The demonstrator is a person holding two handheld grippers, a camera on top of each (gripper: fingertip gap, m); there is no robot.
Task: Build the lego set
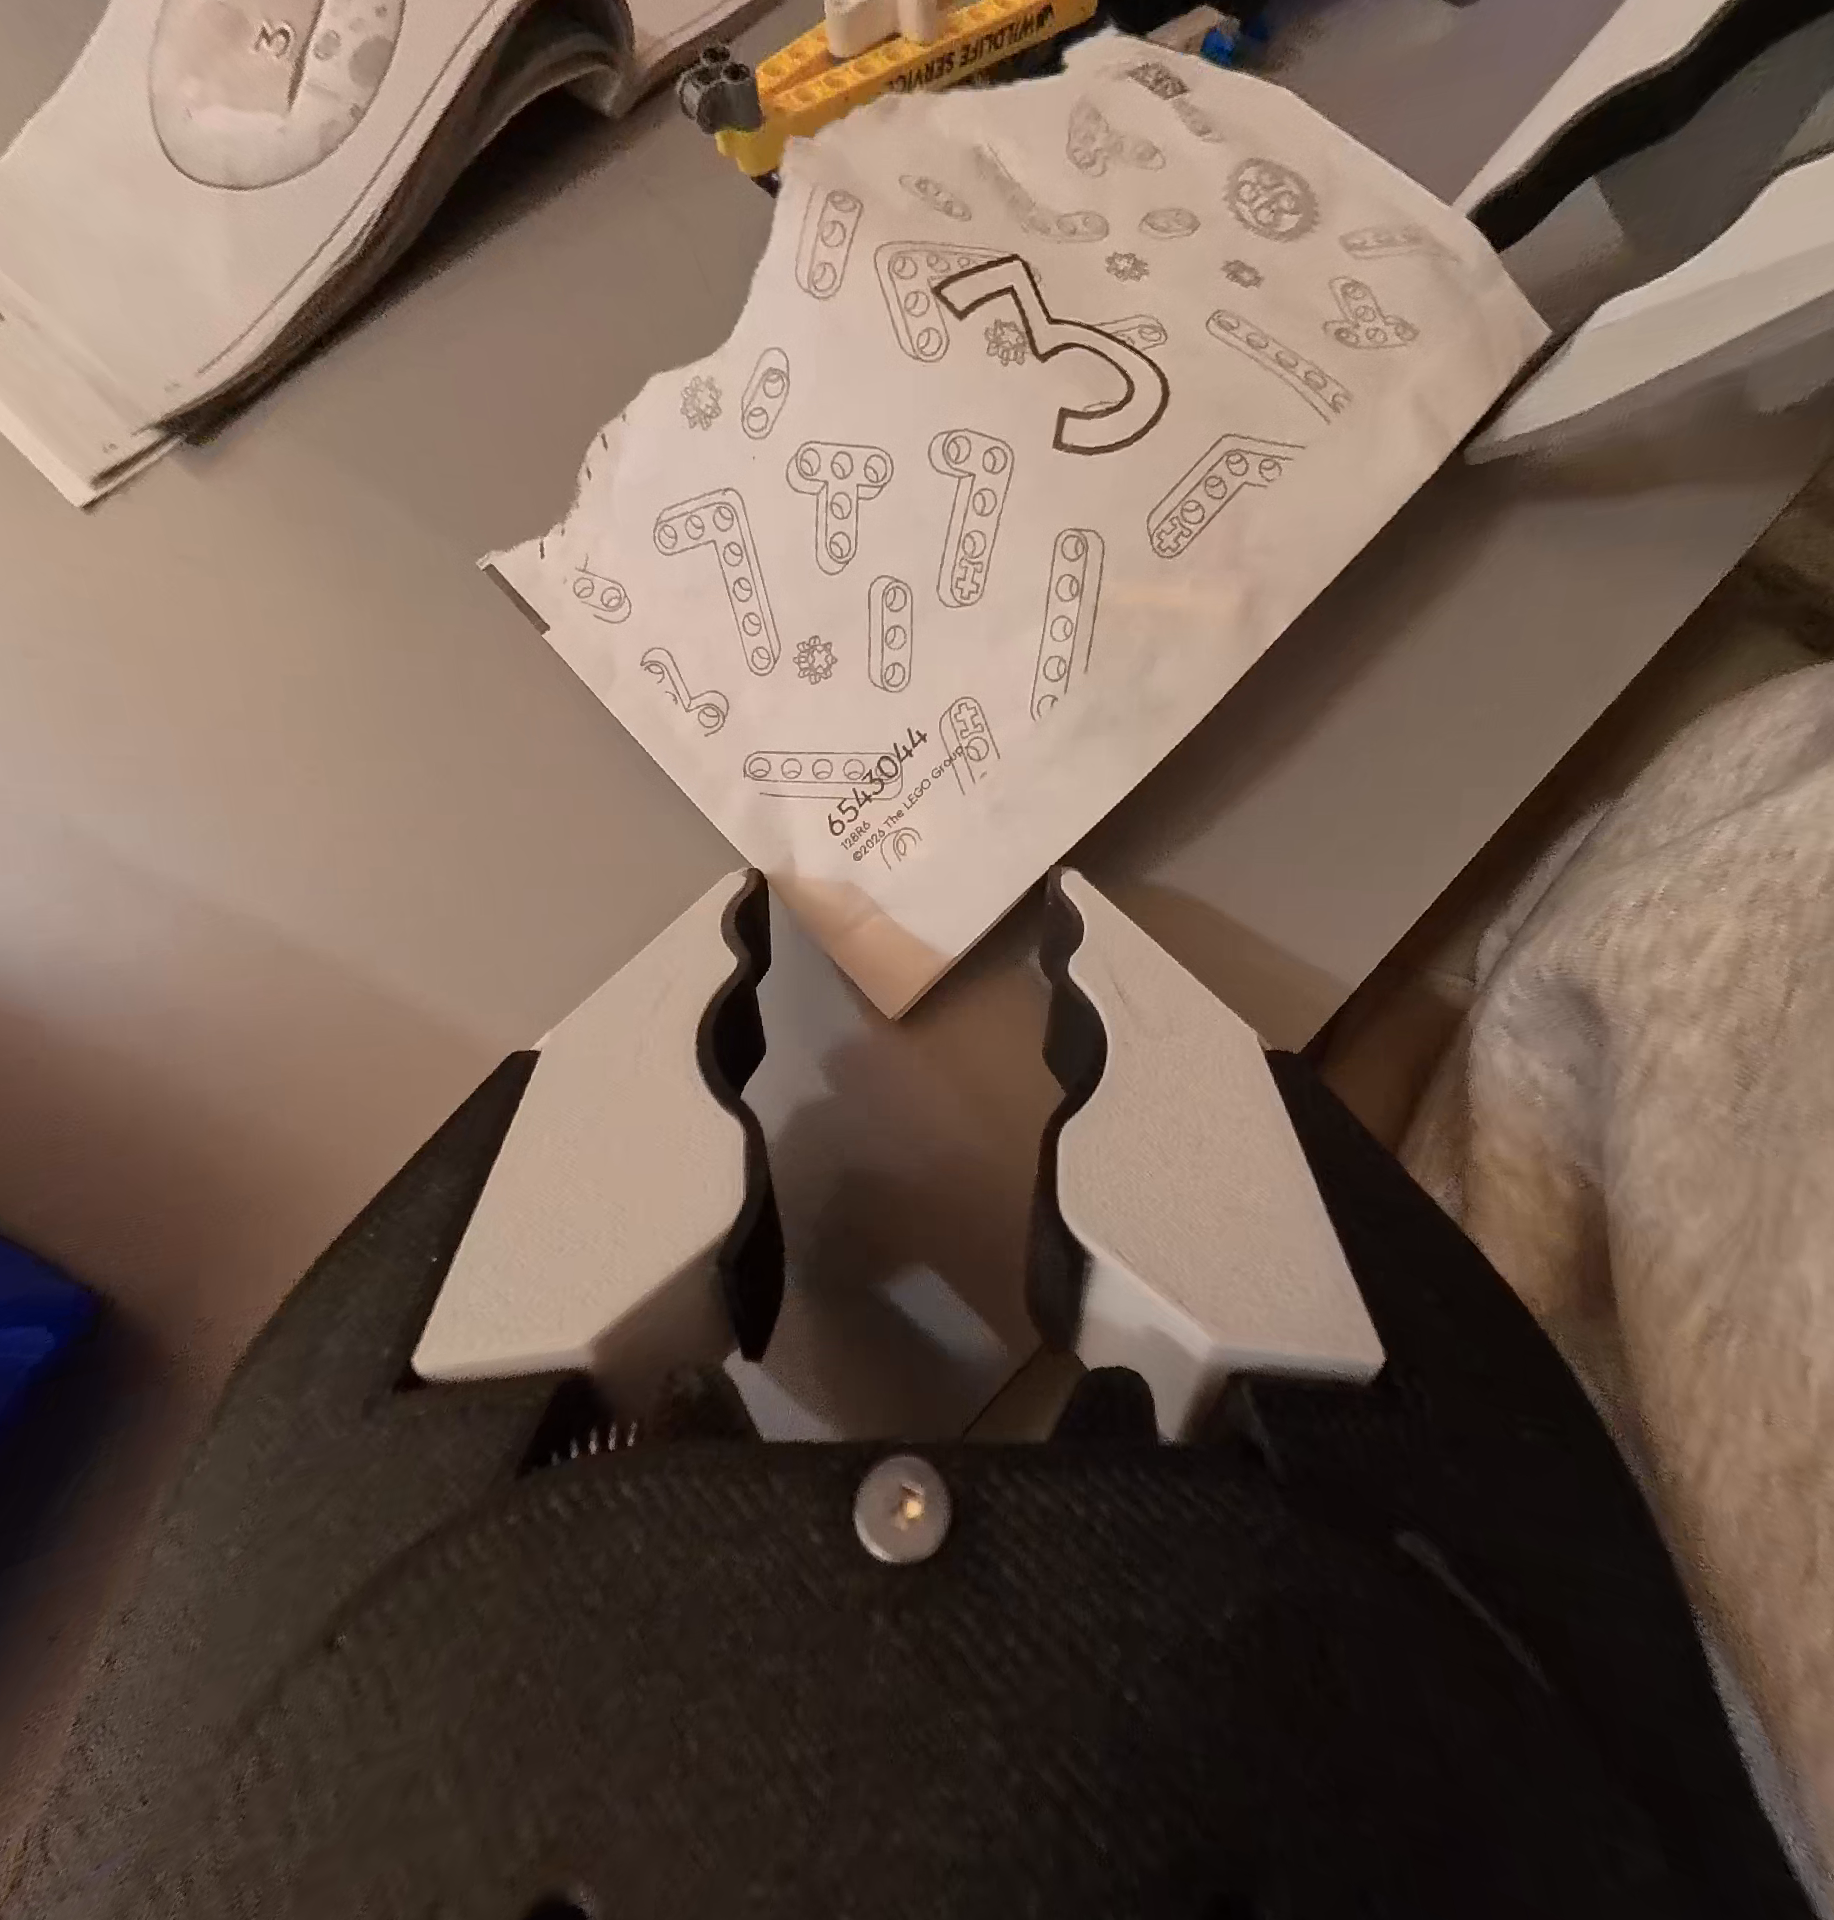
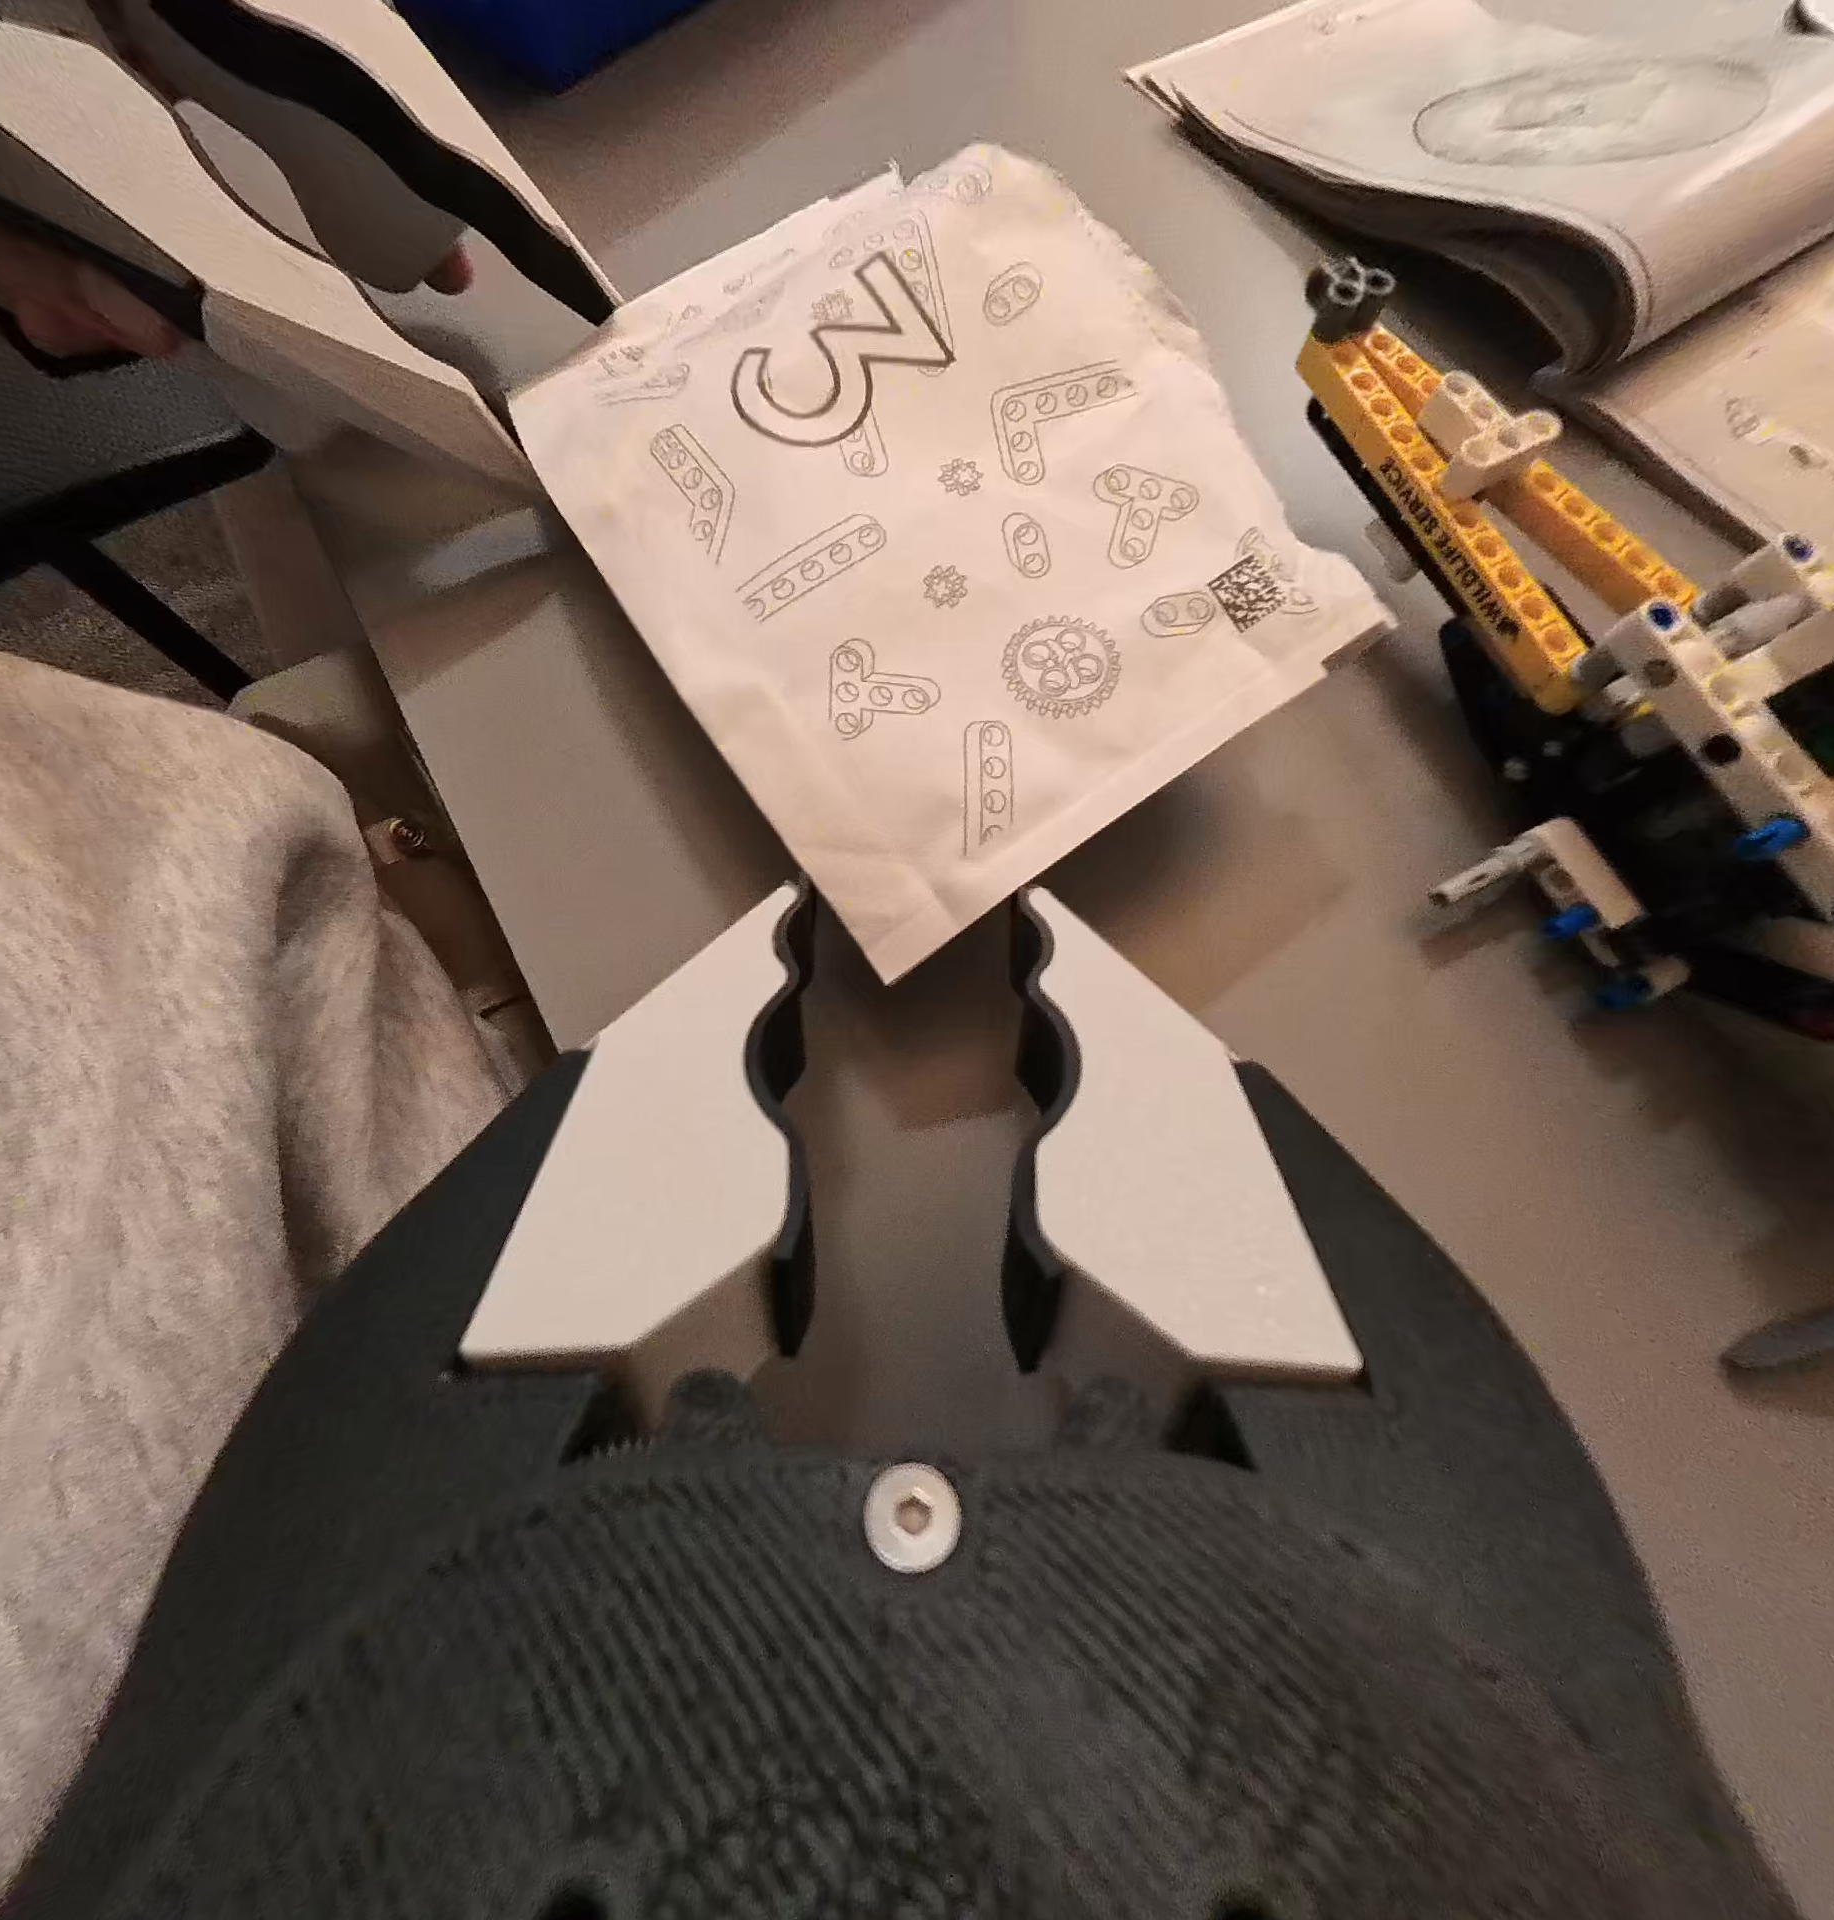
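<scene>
A white paper parts bag [image 1: 944,520] with a torn top edge lies on the grey table [image 1: 269,779]. It also shows in the right wrist view [image 2: 944,571]. My left gripper [image 1: 905,894] is open, with one bottom corner of the bag between its fingertips. My right gripper [image 2: 913,904] is open, with the opposite corner of the bag between its fingertips. Neither is closed on the paper. The partly built yellow, white and black lego model [image 2: 1619,675] stands right of the bag, and its top shows behind the bag in the left wrist view [image 1: 892,73].
An open instruction booklet [image 1: 217,208] lies at the far left, seen also in the right wrist view [image 2: 1515,135]. A blue bin [image 1: 9,1351] is at the left edge. A person's light fleece clothing [image 2: 113,1039] is beyond the table edge. A small grey piece [image 2: 1796,1340] lies at the right.
</scene>
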